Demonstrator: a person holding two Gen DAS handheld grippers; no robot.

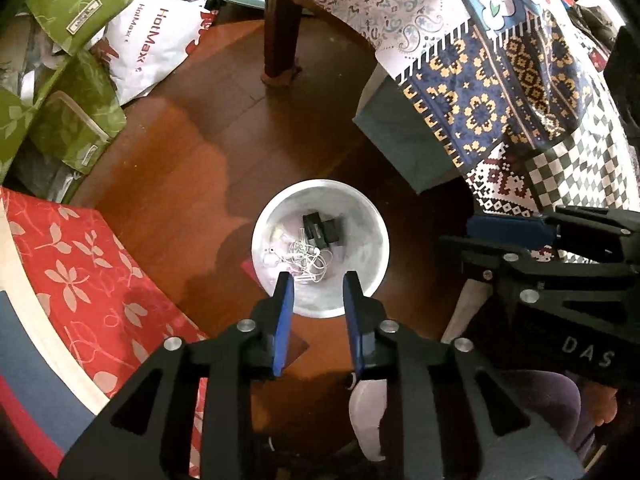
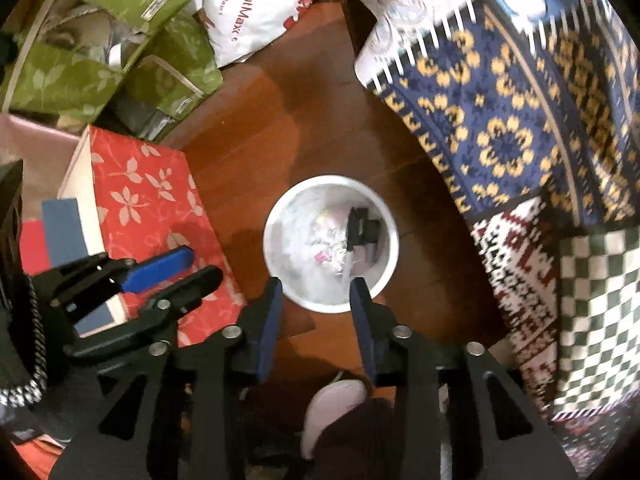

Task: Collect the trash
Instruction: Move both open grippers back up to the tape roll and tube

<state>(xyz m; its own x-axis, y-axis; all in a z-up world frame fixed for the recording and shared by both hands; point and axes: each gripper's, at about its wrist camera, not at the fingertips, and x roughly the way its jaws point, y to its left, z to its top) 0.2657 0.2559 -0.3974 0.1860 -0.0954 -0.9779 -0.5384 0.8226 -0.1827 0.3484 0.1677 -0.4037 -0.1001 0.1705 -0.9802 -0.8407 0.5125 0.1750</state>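
Grippers empty above trash bin

Both grippers hang over white bin [image 1: 320, 196] on wood floor [image 1: 192, 168], looking down into it. Left gripper [image 1: 318, 284]: blue fingers [image 1: 283, 320] spread apart, nothing between them, touching nothing. Right gripper [image 2: 316, 290]: also spread apart, empty, no contact w/ bin rim. In left view the right gripper sits off to the right side, fingers seen edge-on. Bin contents: black box-like item [image 1: 322, 230], tangle of white cord [image 1: 304, 260], plus crumpled wrapper bits [image 2: 330, 240], blurry in right view. Around the bin: red floral box [image 2: 148, 204] to the left, green leaf-print bags [image 1: 76, 120] and white HotMax bag [image 1: 156, 44] further back, patterned cloth [image 1: 480, 100] hanging at right, table leg [image 1: 282, 24] beyond.
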